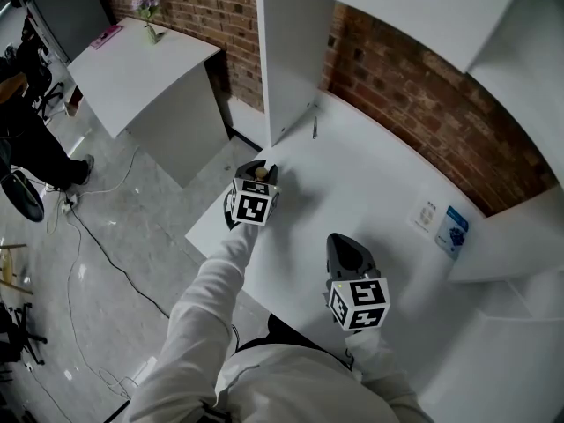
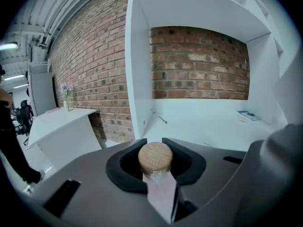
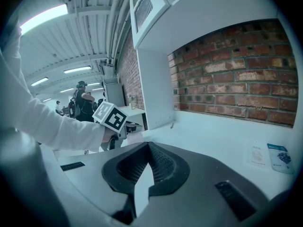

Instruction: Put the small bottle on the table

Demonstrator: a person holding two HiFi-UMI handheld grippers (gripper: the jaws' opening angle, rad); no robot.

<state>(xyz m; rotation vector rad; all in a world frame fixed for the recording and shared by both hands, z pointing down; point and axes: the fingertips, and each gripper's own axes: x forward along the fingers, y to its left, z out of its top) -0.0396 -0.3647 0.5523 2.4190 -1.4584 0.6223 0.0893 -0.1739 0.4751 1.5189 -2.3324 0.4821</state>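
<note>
Bright, even indoor light, cooler and bluish in the right gripper view, where ceiling strip lamps (image 3: pixel 47 15) glow overhead and one blows out to white. The white tabletop (image 1: pixel 370 183) is nearly overexposed, with only faint shadows; the grey floor (image 1: pixel 115 236) carries a dull sheen. Both gripper views bow the brick wall (image 2: pixel 199 63) and go black at the corners. The left claw (image 2: pixel 154 143) and the small bottle (image 2: pixel 155 159) it clamps look soft, close to the lens
</note>
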